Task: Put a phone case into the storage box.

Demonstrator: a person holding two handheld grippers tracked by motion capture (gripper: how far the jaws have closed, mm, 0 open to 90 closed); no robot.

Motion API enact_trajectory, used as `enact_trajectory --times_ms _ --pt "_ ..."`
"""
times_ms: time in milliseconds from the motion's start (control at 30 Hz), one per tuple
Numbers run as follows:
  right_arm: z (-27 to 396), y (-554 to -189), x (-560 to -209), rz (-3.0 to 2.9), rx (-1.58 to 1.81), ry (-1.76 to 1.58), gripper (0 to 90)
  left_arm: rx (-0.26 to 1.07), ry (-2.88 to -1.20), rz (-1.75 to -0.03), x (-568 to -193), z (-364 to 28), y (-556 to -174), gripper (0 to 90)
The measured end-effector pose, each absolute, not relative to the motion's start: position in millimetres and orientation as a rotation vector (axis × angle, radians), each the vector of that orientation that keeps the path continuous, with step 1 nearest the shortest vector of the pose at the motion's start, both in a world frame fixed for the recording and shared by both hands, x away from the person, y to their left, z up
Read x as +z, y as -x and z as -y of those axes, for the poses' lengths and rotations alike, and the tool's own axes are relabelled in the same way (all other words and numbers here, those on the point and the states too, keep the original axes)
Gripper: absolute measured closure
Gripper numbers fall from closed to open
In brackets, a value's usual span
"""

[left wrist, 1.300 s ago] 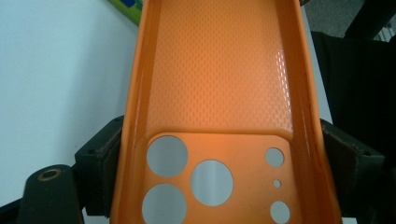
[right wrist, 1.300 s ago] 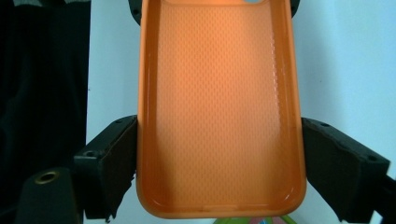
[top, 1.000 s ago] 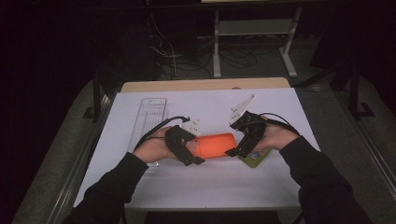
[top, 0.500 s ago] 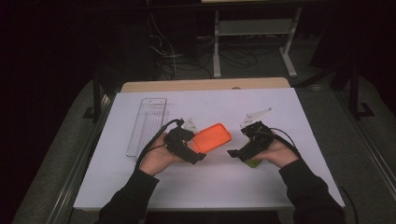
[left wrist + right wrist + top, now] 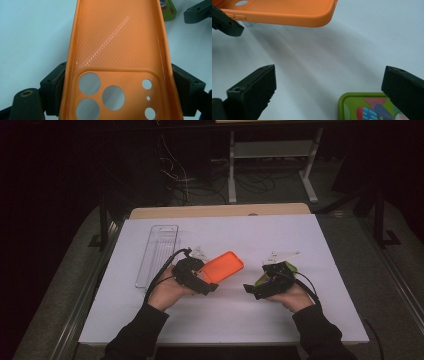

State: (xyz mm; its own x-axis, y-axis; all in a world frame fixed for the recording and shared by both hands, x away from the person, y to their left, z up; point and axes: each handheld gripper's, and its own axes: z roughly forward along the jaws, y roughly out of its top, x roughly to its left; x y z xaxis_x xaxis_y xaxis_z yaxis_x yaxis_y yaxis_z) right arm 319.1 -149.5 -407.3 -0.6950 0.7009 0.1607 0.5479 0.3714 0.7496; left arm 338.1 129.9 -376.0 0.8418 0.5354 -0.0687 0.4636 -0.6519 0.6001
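An orange phone case (image 5: 226,265) with round camera holes (image 5: 113,97) is held just above the white table, its far end pointing up and right. My left gripper (image 5: 206,282) is shut on its near end, one jaw on each long side in the left gripper view (image 5: 118,83). My right gripper (image 5: 251,290) sits lower right, open wide (image 5: 330,71) with nothing between the jaws. It hovers low over the table at the edge of a green phone case with a colourful print (image 5: 367,106), which also lies under that hand in the high view (image 5: 267,276).
A clear plastic tray (image 5: 157,254) lies at the left of the white table sheet (image 5: 310,240). A wooden edge (image 5: 215,211) runs along the back. Beyond the table are dark floor, cables and a metal stand (image 5: 272,157).
The right gripper has left the orange case's right end, moving down and right toward the green case. The orange case stays in the left gripper, now tilted up to the right.
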Motion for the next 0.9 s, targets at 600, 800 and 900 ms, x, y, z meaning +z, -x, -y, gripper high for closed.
enact_trajectory --times_ms 600,800,900 --pt "124 -306 -412 -2.361 1.144 -0.942 0.0 0.130 -2.403 -0.718 -376 -133 -338 15.9" --pt "122 -304 -412 -2.337 1.070 -0.838 0.0 0.137 -2.405 -0.716 -377 -133 -337 15.9" --pt "122 -303 -410 -2.313 1.053 -0.803 0.0 0.130 -2.416 -0.712 -377 -133 -337 15.9"
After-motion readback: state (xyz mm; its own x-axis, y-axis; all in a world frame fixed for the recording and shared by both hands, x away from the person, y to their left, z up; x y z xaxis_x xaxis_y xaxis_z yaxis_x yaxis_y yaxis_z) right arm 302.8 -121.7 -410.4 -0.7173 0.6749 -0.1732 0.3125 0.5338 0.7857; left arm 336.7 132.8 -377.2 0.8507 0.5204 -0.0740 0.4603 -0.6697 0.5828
